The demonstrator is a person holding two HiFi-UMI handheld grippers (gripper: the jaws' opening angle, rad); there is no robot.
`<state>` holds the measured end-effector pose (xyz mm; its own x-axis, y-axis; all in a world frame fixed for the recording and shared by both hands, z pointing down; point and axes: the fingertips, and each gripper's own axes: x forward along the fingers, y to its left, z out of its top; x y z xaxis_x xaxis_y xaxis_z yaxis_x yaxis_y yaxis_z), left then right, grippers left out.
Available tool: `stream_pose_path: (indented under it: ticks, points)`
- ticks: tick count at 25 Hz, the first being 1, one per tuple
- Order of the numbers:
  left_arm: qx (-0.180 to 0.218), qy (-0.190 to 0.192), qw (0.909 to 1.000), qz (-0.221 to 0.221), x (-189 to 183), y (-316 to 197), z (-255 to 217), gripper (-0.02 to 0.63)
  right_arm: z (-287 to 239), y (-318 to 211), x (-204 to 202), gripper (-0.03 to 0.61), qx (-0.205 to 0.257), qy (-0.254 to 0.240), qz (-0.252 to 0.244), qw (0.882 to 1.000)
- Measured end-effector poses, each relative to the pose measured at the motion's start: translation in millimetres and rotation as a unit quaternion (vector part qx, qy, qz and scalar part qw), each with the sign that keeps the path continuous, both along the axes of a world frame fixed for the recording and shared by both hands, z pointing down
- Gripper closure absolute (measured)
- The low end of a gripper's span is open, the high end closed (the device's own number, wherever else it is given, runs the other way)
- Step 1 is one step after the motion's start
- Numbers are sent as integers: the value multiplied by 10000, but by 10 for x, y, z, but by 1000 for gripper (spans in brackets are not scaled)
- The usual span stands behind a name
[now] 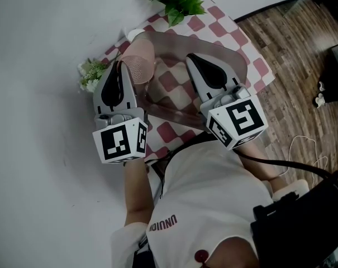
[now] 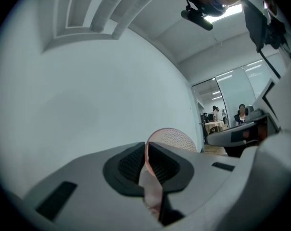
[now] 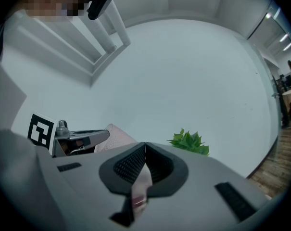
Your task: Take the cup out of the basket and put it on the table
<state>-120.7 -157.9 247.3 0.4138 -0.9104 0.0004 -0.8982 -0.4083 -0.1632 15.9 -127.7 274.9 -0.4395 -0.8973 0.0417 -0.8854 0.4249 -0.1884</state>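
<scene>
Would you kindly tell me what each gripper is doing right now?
Left gripper: closed on the pink cup, at its rim.
Right gripper: closed on the basket, at its wall.

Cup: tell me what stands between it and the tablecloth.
The left claw holds the cup by its rim above the left edge of the basket, so the basket wall lies beneath it. A small flowering plant stands on the table just to the left. The right claw grips the basket.
</scene>
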Motion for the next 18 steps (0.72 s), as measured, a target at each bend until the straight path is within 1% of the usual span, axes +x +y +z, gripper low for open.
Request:
stream_pose_path:
  ticks: [5, 18]
  points:
    - [79, 46, 9999, -103, -112, 54, -37, 581, 7, -2, -69, 560, 19, 36, -95, 9999]
    - [93, 184, 9987, -466, -400, 182, -68, 581, 23, 8, -278, 561, 16, 58, -370, 9993]
